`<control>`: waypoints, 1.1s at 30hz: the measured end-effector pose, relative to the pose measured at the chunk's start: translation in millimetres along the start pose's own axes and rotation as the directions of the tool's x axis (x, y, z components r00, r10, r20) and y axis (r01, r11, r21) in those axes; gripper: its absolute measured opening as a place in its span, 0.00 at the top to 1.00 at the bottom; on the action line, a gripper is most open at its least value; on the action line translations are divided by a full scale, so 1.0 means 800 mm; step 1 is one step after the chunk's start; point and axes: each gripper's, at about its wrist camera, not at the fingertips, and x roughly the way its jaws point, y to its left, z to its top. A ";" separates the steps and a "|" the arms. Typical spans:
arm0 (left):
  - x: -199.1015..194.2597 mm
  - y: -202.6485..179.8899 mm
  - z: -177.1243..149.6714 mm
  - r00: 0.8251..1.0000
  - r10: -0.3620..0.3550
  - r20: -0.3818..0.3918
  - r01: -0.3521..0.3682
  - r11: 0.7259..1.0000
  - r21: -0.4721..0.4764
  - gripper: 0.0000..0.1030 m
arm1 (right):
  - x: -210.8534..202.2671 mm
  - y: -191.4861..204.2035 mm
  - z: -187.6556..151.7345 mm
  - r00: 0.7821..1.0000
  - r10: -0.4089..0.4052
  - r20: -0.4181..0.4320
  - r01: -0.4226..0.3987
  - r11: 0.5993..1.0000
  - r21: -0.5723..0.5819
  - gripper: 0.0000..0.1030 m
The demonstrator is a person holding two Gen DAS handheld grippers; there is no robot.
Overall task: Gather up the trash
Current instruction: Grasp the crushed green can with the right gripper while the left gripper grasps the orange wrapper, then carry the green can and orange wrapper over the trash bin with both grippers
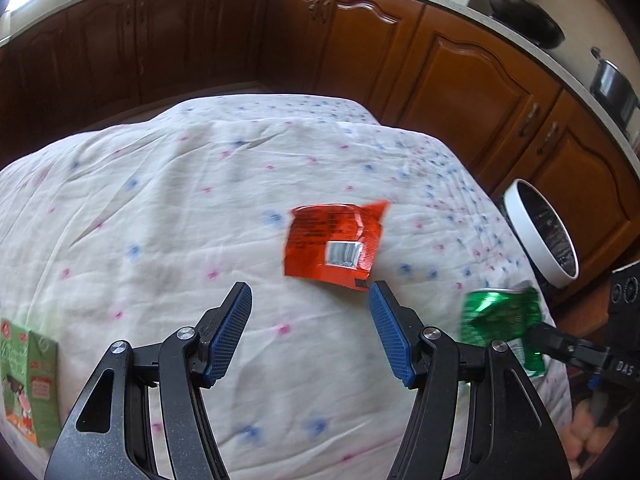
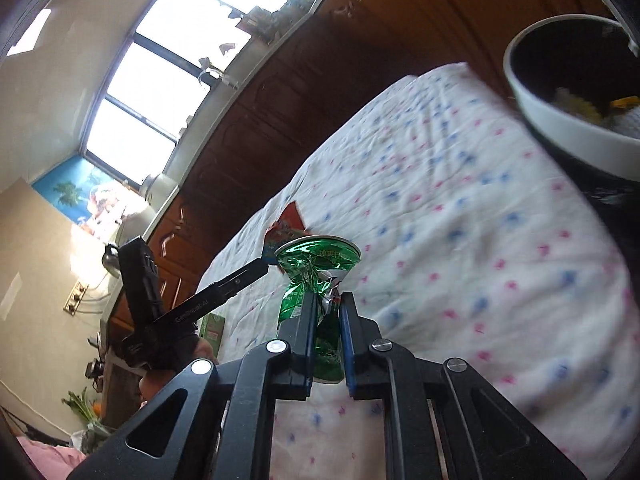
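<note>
At the far left of your left wrist view, a green carton (image 1: 28,384) lies flat on the white floral tablecloth (image 1: 160,208), close to the cloth's near edge. Moving right, your left gripper (image 1: 310,300) hangs above the cloth with its blue-padded fingers (image 1: 230,332) spread wide and nothing between them. Just beyond its right fingertip lies an orange wrapper (image 1: 332,244), flat, with its barcode side up, apart from both pads. Further right, your right gripper (image 1: 532,336) reaches in from the edge of the view with a crushed green can (image 1: 500,320) clamped in it, lifted off the cloth. Past the cloth's right edge stands a white bin (image 1: 540,232) with a dark liner, in front of the brown wooden cabinets (image 1: 460,80).

In your right wrist view, your left gripper (image 2: 264,268) shows at the left as a dark arm stretching toward the orange wrapper (image 2: 286,224). At center, your right gripper (image 2: 326,304) has its fingers drawn narrow onto the crushed green can (image 2: 316,276), pinching its crumpled middle, the can's flared end pointing away from you. The tablecloth (image 2: 480,220) spreads to the right, and the white bin (image 2: 560,112) sits at the upper right with some scraps visible inside.
</note>
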 end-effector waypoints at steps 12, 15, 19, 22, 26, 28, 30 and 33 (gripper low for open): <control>0.022 -0.038 0.022 1.000 -0.015 -0.004 0.015 0.998 0.061 0.40 | -0.039 -0.017 0.004 0.997 0.004 0.081 -0.008 0.999 0.040 0.89; 0.017 -0.039 0.024 0.999 -0.048 0.008 0.048 0.997 0.057 0.36 | -0.041 -0.018 0.007 0.996 0.008 0.088 -0.011 0.999 0.037 0.89; 0.017 -0.051 0.025 0.999 0.025 0.025 -0.027 0.996 0.086 0.25 | -0.048 -0.021 0.006 0.995 0.007 0.097 -0.011 0.999 0.036 0.89; 0.034 -0.047 0.027 0.998 0.060 0.001 -0.060 0.996 0.059 0.28 | -0.055 -0.024 0.007 0.994 0.003 0.109 -0.006 0.999 0.033 0.90; 0.045 -0.042 0.027 0.995 0.096 0.007 -0.096 0.995 0.043 0.56 | -0.067 -0.031 0.007 0.991 -0.022 0.134 0.018 0.999 0.033 0.90; 0.043 -0.043 0.027 0.996 0.087 0.006 -0.087 0.995 0.038 0.82 | -0.074 -0.035 0.009 0.988 -0.038 0.147 0.034 0.999 0.029 0.90; 0.040 -0.045 0.027 0.999 0.047 0.001 -0.047 0.999 0.023 0.93 | -0.081 -0.038 0.011 0.985 -0.052 0.162 0.049 0.999 0.024 0.90; 0.029 -0.064 0.021 1.000 0.024 0.013 -0.025 0.999 0.040 0.93 | -0.090 -0.038 0.017 0.978 -0.097 0.184 0.101 0.995 -0.008 0.90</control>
